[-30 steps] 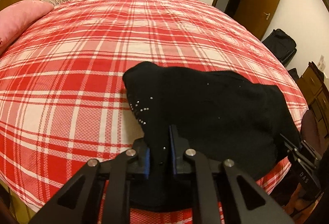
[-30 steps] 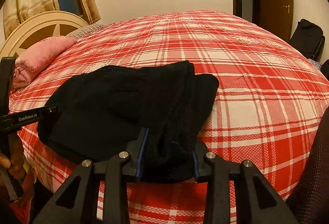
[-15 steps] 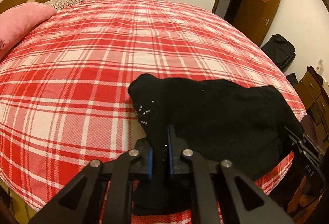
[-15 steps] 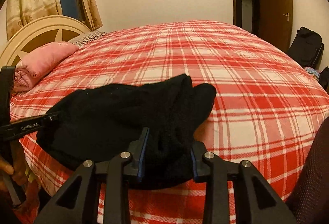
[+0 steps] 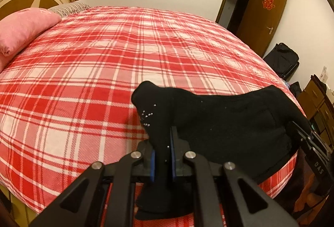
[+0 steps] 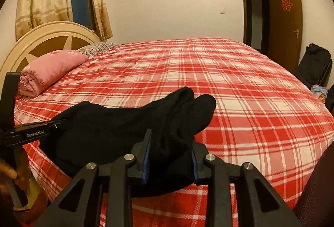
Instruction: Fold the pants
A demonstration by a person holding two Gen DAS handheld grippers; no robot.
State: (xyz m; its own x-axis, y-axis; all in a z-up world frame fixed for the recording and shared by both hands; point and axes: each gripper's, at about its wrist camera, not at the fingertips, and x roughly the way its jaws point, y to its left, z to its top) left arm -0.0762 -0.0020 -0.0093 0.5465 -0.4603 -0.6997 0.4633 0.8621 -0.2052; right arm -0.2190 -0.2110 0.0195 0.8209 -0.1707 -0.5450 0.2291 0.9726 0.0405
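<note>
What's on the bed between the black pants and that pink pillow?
Nothing: only bare plaid bedspread separates the black pants from the pink pillow. The right wrist view shows it best; the left wrist view agrees.

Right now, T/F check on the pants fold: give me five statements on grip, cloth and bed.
1. The left gripper is clamped on the black pants. True.
2. The right gripper is empty. False: a thick bunch of the pants sits between its jaws.
3. The pants lie near the bed's close edge. True.
4. A pink pillow lies on top of the pants. False: it sits apart, by the headboard.
5. The sheet is plain blue. False: red and white plaid.
</note>
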